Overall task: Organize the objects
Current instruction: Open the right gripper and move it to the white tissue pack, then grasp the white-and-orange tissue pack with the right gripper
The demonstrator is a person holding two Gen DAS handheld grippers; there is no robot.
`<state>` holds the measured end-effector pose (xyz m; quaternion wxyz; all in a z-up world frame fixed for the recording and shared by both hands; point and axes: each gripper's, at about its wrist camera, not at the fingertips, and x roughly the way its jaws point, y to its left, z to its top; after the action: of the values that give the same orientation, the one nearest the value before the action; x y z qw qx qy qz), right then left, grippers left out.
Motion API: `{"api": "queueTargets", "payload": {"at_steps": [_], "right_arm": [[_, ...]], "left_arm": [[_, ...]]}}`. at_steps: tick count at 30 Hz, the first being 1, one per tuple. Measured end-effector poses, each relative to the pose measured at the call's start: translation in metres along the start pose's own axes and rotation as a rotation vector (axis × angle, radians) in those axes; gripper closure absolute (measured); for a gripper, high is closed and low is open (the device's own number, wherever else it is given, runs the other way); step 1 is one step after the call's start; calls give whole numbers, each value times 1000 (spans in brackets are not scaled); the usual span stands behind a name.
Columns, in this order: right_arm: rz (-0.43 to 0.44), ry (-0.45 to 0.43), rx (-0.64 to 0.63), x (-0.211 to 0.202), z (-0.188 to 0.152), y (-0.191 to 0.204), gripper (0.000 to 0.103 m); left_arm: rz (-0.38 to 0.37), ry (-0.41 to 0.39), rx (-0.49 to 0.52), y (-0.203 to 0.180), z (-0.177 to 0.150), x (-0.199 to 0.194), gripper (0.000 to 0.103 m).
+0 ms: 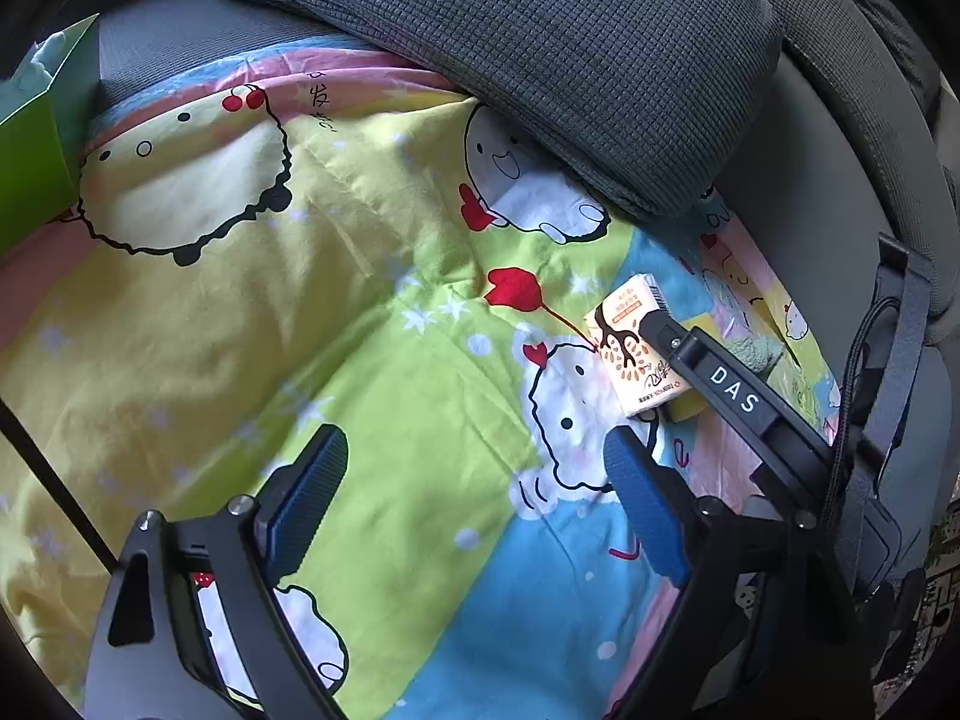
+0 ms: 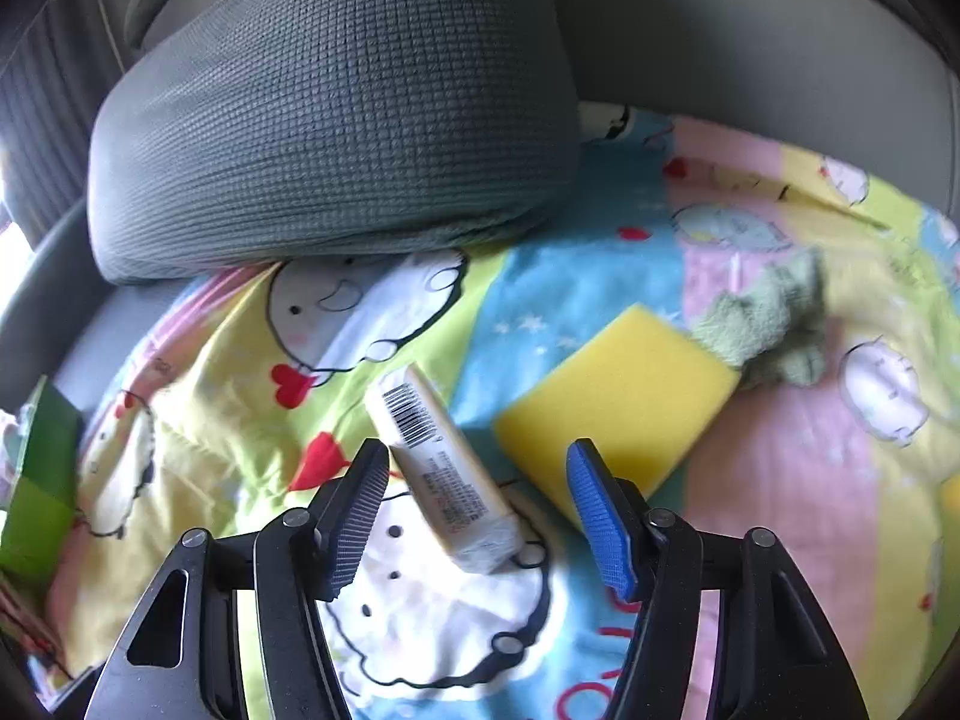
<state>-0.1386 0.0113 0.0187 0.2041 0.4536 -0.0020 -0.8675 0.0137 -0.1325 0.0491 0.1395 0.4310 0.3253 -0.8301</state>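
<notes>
A small cream tissue pack (image 2: 444, 468) with a barcode lies on the cartoon-print blanket (image 2: 780, 480). It sits between the fingers of my right gripper (image 2: 477, 450), closer to the left pad; the jaws stand apart and do not press on it. Just right of the pack is a yellow sponge (image 2: 618, 408), and a crumpled green cloth (image 2: 774, 330) touches the sponge's far corner. In the left wrist view the same pack (image 1: 624, 354) lies at the right, partly covered by a right gripper finger (image 1: 732, 390). My left gripper (image 1: 474, 441) hangs open over bare blanket.
A large grey waffle-knit cushion (image 1: 540, 60) rests on the blanket's far edge, also in the right wrist view (image 2: 336, 120). A green box (image 1: 36, 138) holding pale paper stands at the far left. A grey upholstered seat back (image 1: 840, 150) curves behind.
</notes>
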Motion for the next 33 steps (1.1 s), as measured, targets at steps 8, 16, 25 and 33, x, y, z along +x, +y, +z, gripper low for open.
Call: {"api": "queueTargets", "payload": {"at_steps": [8, 16, 25, 33], "right_arm": [[113, 60, 130, -10, -11, -17, 79], [240, 135, 417, -65, -56, -63, 79], [27, 184, 414, -96, -88, -100, 36], [113, 58, 446, -111, -80, -121, 30]], "left_arm": [[-10, 11, 5, 0, -1, 2, 16], [-35, 50, 19, -8, -6, 9, 16], [-80, 116, 126, -38, -22, 20, 16], [-141, 221, 225, -72, -48, 38, 16]]}}
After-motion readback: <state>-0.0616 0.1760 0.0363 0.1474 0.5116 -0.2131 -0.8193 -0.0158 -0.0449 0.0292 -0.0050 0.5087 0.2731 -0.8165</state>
